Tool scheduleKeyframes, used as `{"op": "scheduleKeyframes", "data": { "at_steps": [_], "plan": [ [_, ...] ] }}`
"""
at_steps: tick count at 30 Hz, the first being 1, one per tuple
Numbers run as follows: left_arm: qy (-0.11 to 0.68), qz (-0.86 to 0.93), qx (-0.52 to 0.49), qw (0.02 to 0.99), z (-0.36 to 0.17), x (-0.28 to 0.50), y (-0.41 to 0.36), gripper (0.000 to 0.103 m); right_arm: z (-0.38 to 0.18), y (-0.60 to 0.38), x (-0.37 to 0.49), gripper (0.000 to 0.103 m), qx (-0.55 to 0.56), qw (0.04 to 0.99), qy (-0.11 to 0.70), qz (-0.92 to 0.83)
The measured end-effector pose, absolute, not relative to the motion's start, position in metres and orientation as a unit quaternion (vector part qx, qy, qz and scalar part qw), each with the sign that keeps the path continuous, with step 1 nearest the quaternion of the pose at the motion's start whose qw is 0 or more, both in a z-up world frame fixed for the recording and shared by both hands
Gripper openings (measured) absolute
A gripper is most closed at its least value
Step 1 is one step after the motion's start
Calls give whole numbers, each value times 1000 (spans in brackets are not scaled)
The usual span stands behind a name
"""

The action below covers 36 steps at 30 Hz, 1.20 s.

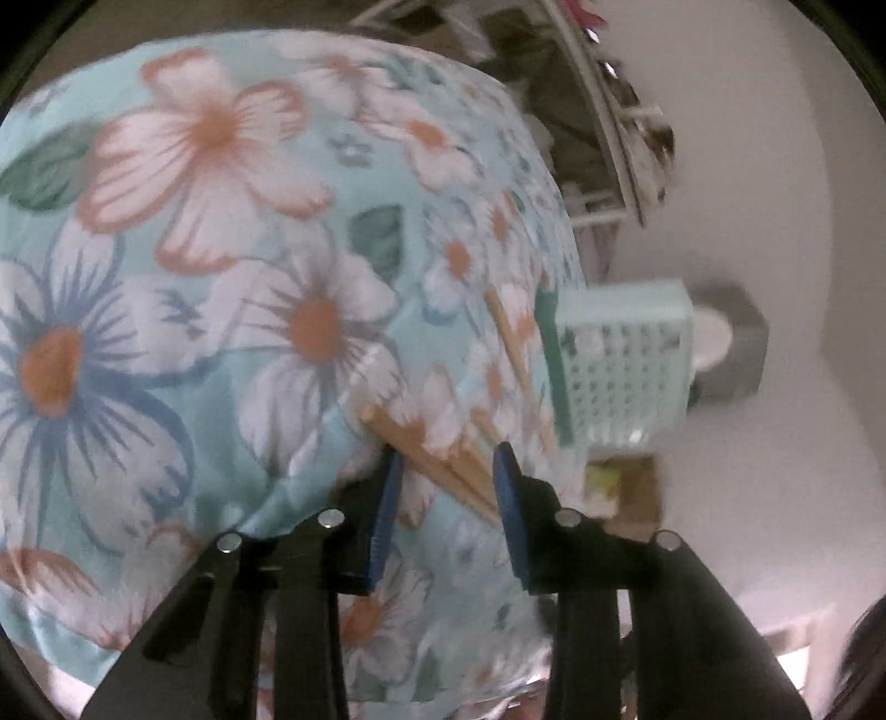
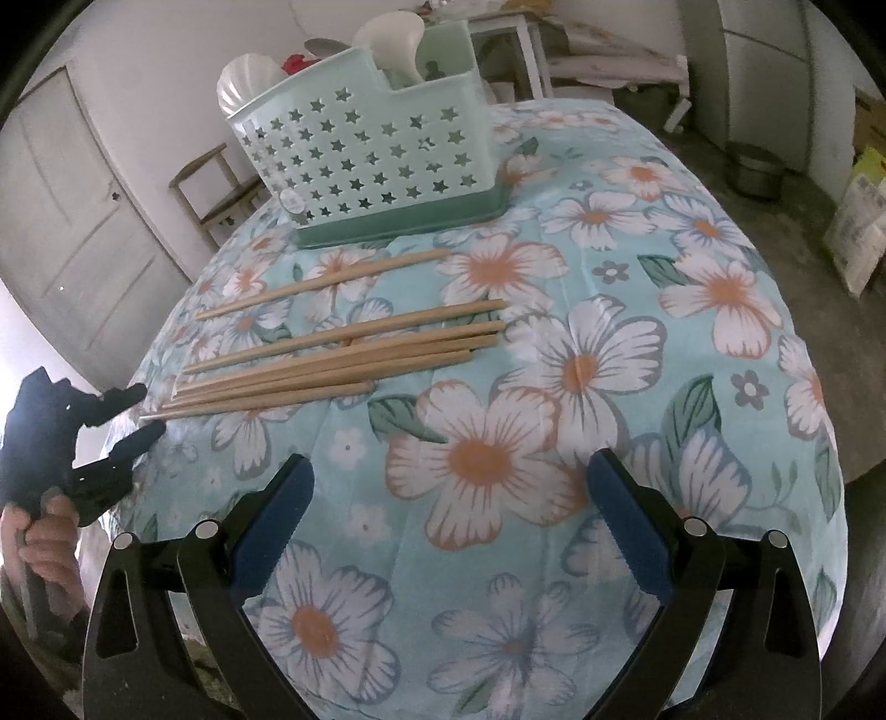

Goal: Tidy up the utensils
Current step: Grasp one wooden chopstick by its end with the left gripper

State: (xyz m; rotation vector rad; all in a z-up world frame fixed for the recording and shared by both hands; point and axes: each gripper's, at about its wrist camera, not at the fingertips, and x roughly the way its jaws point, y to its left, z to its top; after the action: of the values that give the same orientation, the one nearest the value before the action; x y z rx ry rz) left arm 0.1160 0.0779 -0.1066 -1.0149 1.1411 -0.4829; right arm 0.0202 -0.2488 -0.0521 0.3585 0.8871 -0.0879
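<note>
Several wooden chopsticks [image 2: 332, 360] lie side by side on the floral tablecloth [image 2: 609, 387], with one more [image 2: 326, 282] lying apart, nearer the basket. A mint star-pattern utensil basket [image 2: 365, 160] stands at the far edge and holds white spoons [image 2: 387, 39]. My left gripper [image 1: 448, 471] is open at the table's left edge, its blue pads either side of the chopstick ends [image 1: 443, 465]; it also shows in the right wrist view [image 2: 141, 412]. The basket [image 1: 626, 365] appears beyond it. My right gripper [image 2: 448, 515] is open wide and empty above the cloth, short of the chopsticks.
A white door [image 2: 72, 221] and a wooden stool [image 2: 216, 188] stand behind the table on the left. Boxes [image 2: 858, 216] and a metal pot [image 2: 756, 171] sit on the floor at the right. The table edge drops off on all sides.
</note>
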Motion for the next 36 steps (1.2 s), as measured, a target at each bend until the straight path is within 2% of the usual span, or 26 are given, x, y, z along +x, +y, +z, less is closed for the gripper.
{"op": "scheduleKeyframes", "data": {
  "at_steps": [6,7,16,18,25,31,36],
  "plan": [
    [520,-182,-504,665,-120,120,89,11,-52,-247,21,95,167,887,428,-47],
    [520,-183,-510,660,-122,119,91,11,-53,-247,21,95,165,887,428,-47],
    [499,-161,-514,679,-110,128,119,10,-53,-247,21,95,169,887,427,-46],
    [513,-171,-510,668,-110,133,119,11,-53,-248,20,95,170,887,427,-47],
    [529,-184,-496,664,-103,129,106,29,-54,-247,21,95,172,887,427,-47],
    [530,-168,-499,664,-107,131,101,29,-53,-247,20,95,175,886,427,-46],
    [534,-152,-509,658,-110,136,99,21,-54,-247,20,95,172,887,427,-48]
  ]
}}
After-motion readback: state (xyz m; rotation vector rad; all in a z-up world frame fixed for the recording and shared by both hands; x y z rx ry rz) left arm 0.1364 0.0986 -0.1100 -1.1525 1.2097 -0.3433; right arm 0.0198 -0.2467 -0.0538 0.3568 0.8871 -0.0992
